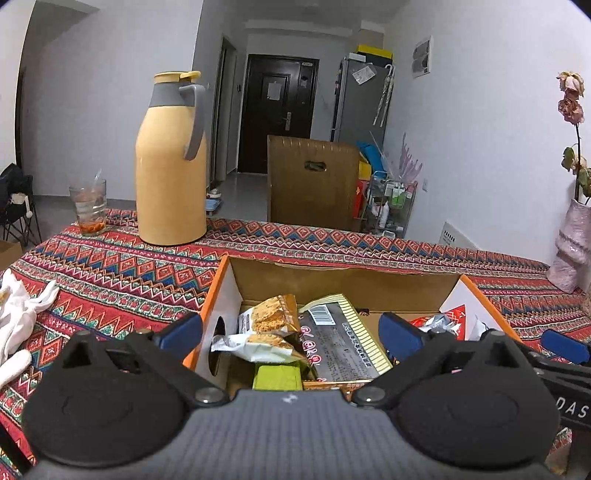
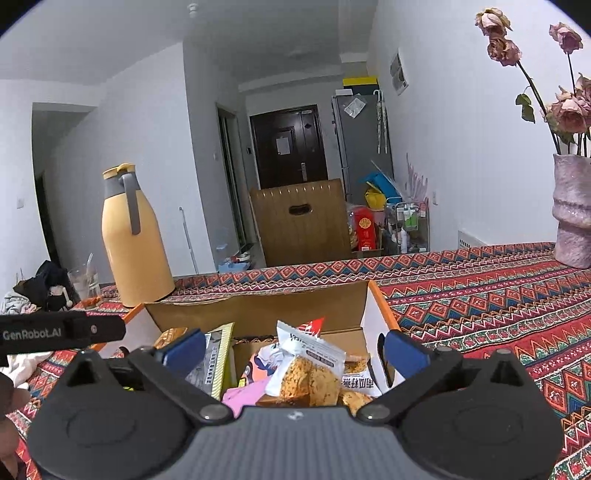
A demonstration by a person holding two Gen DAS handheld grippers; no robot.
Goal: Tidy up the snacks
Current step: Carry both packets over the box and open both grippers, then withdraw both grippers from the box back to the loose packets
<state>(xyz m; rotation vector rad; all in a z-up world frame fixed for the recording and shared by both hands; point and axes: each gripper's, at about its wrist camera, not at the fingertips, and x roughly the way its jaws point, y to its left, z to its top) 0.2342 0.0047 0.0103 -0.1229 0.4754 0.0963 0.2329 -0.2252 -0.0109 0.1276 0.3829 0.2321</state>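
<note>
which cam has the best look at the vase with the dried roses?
Right wrist view: the vase shows nearly full height with its roses above, standing on the tablecloth. The left wrist view catches the vase only at the frame edge, partly cut off.

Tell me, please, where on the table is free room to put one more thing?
Free tablecloth lies between the box and the vase, and between the box and the thermos. The box interior is crowded with snack packets.
</note>
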